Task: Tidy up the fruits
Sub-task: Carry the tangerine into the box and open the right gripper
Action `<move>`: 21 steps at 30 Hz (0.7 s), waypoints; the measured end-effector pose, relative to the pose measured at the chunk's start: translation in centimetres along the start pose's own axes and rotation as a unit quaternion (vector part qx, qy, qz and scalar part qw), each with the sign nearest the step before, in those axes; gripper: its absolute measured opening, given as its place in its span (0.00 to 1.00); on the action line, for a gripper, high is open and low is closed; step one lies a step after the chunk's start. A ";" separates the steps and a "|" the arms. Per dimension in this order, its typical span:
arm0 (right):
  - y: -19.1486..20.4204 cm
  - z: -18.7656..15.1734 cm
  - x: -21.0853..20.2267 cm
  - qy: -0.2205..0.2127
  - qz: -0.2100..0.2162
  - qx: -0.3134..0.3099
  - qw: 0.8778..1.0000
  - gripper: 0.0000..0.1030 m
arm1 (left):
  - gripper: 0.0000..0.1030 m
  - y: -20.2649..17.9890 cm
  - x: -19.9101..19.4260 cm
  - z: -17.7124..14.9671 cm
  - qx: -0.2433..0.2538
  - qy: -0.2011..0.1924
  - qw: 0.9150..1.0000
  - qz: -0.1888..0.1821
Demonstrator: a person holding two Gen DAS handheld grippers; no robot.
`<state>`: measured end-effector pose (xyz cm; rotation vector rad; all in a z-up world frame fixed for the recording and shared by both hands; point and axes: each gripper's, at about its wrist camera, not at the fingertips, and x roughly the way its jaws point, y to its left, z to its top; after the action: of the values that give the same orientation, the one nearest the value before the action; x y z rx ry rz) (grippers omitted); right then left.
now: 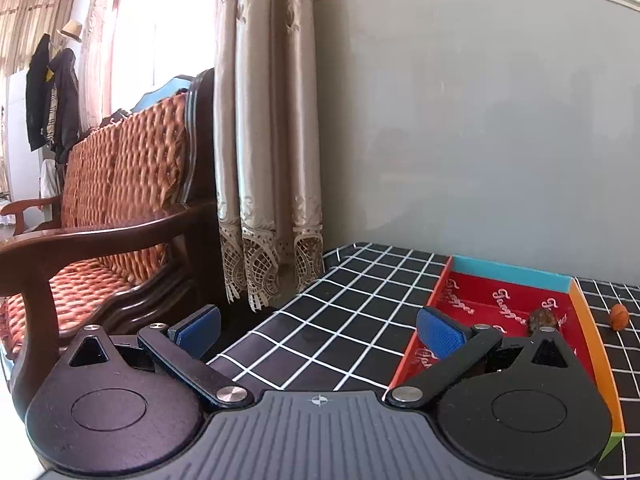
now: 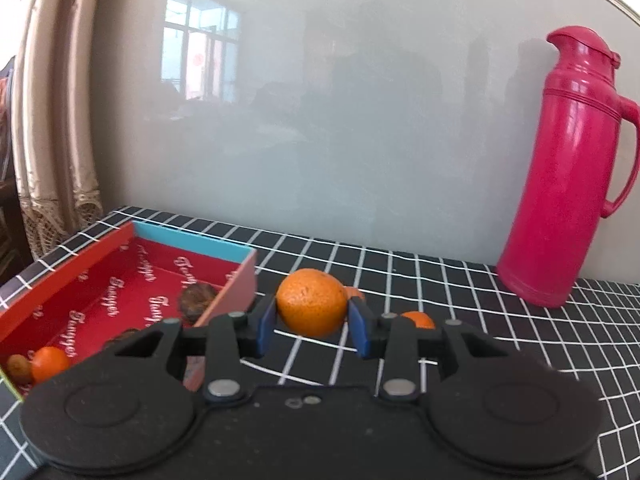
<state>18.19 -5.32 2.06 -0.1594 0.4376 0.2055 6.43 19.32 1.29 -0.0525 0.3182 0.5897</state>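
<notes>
Left wrist view: the left gripper (image 1: pixel 318 330) gapes wide with nothing between its blue pads, hovering at the left edge of the red box (image 1: pixel 496 304); a brown fruit (image 1: pixel 543 318) lies inside that box

Right wrist view: the right gripper (image 2: pixel 312 322) clamps an orange (image 2: pixel 312 302) just right of the red box (image 2: pixel 120 292), above the checked tablecloth (image 2: pixel 460 292)

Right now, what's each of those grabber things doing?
Left gripper: jaws wide open, holding nothing.
Right gripper: jaws closed on an orange.
</notes>
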 end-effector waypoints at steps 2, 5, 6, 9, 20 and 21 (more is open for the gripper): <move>0.6 0.1 -0.2 -0.003 0.007 -0.003 1.000 0.35 | 1.00 0.1 -0.1 0.1 0.004 0.001 1.000 0.003; 1.2 0.2 -0.3 -0.005 0.015 -0.005 1.000 0.35 | 1.00 0.3 -0.1 0.1 0.005 0.001 1.000 0.005; 1.4 0.2 -0.3 -0.006 0.017 -0.006 1.000 0.35 | 1.00 0.4 0.0 0.1 0.007 0.003 1.000 0.006; 1.9 0.3 -0.3 -0.008 0.021 -0.007 1.000 0.35 | 1.00 0.7 0.0 0.1 0.005 0.001 1.000 0.008; 5.5 0.0 0.1 -0.006 0.050 -0.023 0.998 0.36 | 1.00 2.5 0.6 -0.4 0.010 0.007 1.000 0.022; 5.9 0.0 0.2 -0.006 0.053 -0.024 0.998 0.36 | 1.00 2.7 0.7 -0.4 0.009 0.006 1.000 0.024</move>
<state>16.95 0.40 1.33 -0.1817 0.4299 0.3206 5.36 21.87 0.80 -0.0307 0.3380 0.6343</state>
